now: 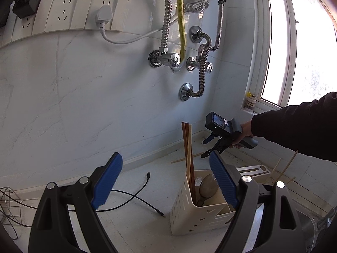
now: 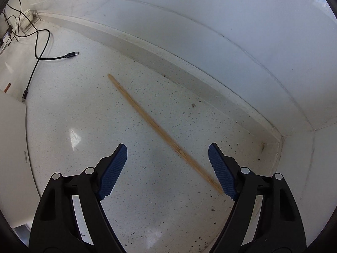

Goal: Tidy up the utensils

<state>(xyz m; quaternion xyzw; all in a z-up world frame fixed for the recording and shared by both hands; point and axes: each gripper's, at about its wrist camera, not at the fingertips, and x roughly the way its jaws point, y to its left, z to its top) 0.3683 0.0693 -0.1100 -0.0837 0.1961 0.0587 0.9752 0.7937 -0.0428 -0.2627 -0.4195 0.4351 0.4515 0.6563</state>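
Over on the left, the left gripper (image 1: 166,181) hangs above the bench (image 1: 137,227) with its jaws wide and nothing between them, aimed at the cream caddy (image 1: 195,219). Two chopsticks (image 1: 188,149) already stand upright in its rear compartment, and a spoon (image 1: 207,186) sits in the compartment beside them.

Further right, past the caddy and close to the wall, the right gripper (image 2: 167,168) points steeply down over one loose chopstick (image 2: 147,116) lying flat on the bench. Its jaws are wide and grip nothing. In the right wrist view the stick's long axis runs on a diagonal, from far left of the jaws down to the near right, where its end passes just beside the right-hand pad (image 2: 221,170). The jaws' gap straddles the lower part of the stick at a slant, so I'd guess a small wrist roll would square them. The right hand is plainly the nearer one.
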